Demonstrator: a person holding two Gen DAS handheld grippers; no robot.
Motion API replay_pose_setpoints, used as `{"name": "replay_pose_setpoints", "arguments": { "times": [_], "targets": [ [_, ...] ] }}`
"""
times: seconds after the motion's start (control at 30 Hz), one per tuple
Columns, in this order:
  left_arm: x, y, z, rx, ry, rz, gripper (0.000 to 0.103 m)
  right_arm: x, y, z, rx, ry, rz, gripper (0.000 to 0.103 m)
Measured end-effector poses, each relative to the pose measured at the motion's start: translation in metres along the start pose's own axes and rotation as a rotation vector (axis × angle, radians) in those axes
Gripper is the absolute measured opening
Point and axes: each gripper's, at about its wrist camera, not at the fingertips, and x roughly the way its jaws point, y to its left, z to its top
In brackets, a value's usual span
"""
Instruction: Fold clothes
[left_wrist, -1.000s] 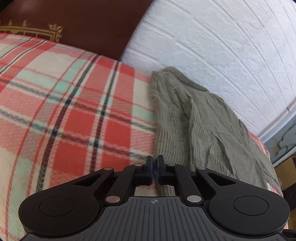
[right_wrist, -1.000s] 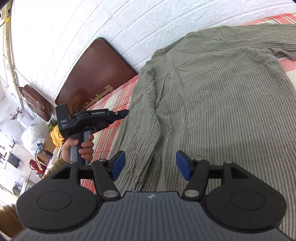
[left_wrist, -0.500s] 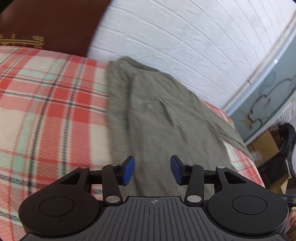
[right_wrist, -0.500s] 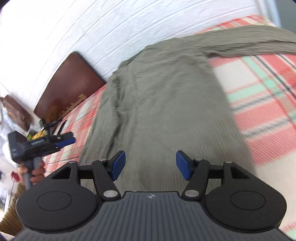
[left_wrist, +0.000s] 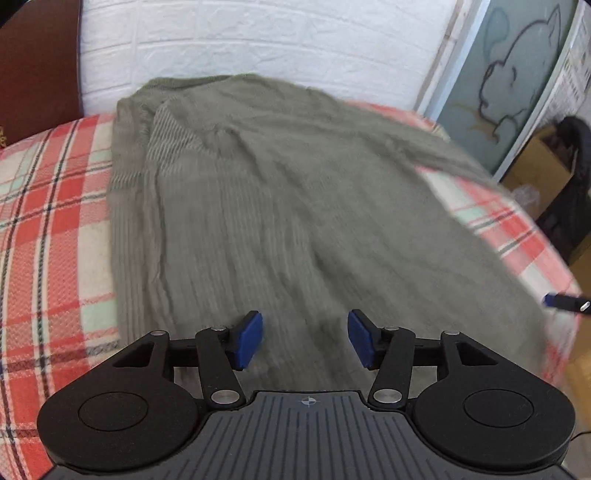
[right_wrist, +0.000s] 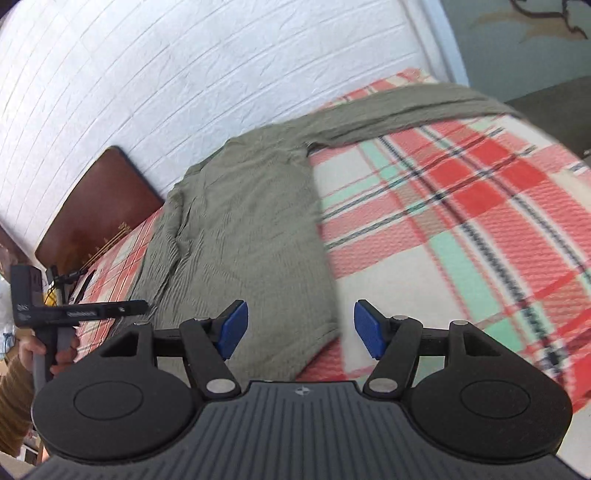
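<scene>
An olive ribbed sweater (left_wrist: 280, 206) lies flat on the red plaid blanket (left_wrist: 48, 240); its left side is folded in over the body. In the right wrist view the sweater (right_wrist: 251, 236) has one sleeve (right_wrist: 406, 107) stretched out to the far right. My left gripper (left_wrist: 306, 339) hovers over the sweater's near part, its jaws opening with only cloth below them, nothing gripped. My right gripper (right_wrist: 301, 328) is over the sweater's near right edge, jaws open and widening slightly, empty. A hand holds the left gripper (right_wrist: 140, 305) at the left there.
A dark brown headboard (left_wrist: 33, 74) and a white brick-patterned wall (left_wrist: 258, 37) border the bed. Past the bed's right edge stand a cardboard box (left_wrist: 535, 166), a black object (left_wrist: 569, 184) and a pale panel with a cartoon drawing (left_wrist: 517, 74).
The left gripper went from shut to open and swung right from the sweater's left edge to over its middle. The right gripper swung right to the sweater's right edge, showing more blanket.
</scene>
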Motion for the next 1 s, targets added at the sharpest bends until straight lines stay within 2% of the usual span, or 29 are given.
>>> {"name": "replay_pose_setpoints", "arguments": {
  "times": [0.13, 0.23, 0.3, 0.37, 0.47, 0.57, 0.63, 0.73, 0.8, 0.93, 1.0],
  "targets": [
    [0.004, -0.028, 0.023, 0.072, -0.023, 0.003, 0.070, 0.004, -0.018, -0.006, 0.042, 0.033, 0.044, 0.067],
    [0.022, -0.056, 0.041, 0.119, -0.007, -0.005, 0.070, 0.007, -0.016, -0.013, 0.033, 0.014, 0.084, 0.066],
    [0.035, -0.078, 0.055, 0.172, -0.027, 0.006, 0.071, 0.011, -0.017, -0.015, 0.060, 0.012, 0.123, 0.063],
    [0.053, -0.101, 0.071, 0.225, -0.055, 0.033, 0.076, 0.016, -0.018, -0.016, 0.089, 0.007, 0.160, 0.063],
    [0.085, -0.127, 0.099, 0.232, -0.067, 0.072, 0.077, 0.020, -0.020, -0.018, 0.117, 0.006, 0.213, 0.063],
    [0.122, -0.152, 0.126, 0.219, -0.046, 0.081, 0.076, 0.021, -0.024, -0.018, 0.125, -0.001, 0.237, 0.061],
    [0.147, -0.169, 0.139, 0.274, -0.039, 0.115, 0.074, 0.021, -0.026, -0.018, 0.131, -0.001, 0.253, 0.061],
    [0.187, -0.193, 0.150, 0.387, -0.009, 0.211, 0.066, 0.020, -0.029, -0.016, 0.144, 0.012, 0.274, 0.062],
    [0.211, -0.201, 0.154, 0.436, 0.023, 0.258, 0.066, 0.019, -0.031, -0.014, 0.148, 0.023, 0.290, 0.063],
    [0.242, -0.203, 0.156, 0.467, 0.060, 0.340, 0.066, 0.023, -0.038, -0.010, 0.160, 0.044, 0.328, 0.063],
    [0.249, -0.200, 0.157, 0.475, 0.048, 0.360, 0.063, 0.024, -0.039, -0.009, 0.159, 0.049, 0.346, 0.064]
  ]
}}
